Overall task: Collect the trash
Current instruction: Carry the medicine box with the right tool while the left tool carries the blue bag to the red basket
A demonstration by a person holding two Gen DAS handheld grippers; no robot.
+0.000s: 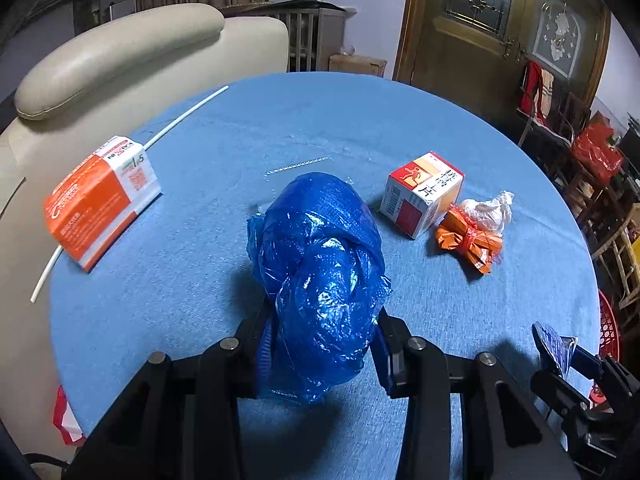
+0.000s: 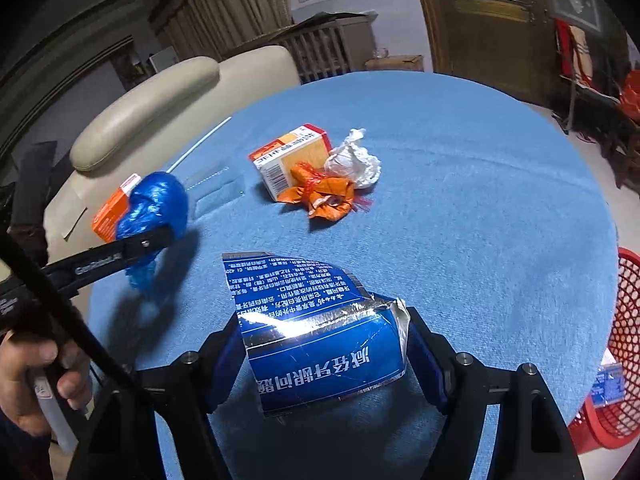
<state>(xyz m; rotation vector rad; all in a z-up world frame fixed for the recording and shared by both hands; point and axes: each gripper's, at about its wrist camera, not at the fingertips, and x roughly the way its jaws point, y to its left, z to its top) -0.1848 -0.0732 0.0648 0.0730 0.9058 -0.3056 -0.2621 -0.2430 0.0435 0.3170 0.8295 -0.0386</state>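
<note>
Step in hand — carry-off: my left gripper (image 1: 322,344) pinches the blue plastic bag wad (image 1: 320,272), right gripper (image 2: 326,364) clamps the torn blue carton (image 2: 316,336); next, I judge — the red basket (image 2: 624,344), frame's right edge.

The table cloth (image 1: 320,120) is light blue, the crumpled bag (image 1: 320,272) deep blue, the basket (image 2: 628,340) a red mesh.
</note>
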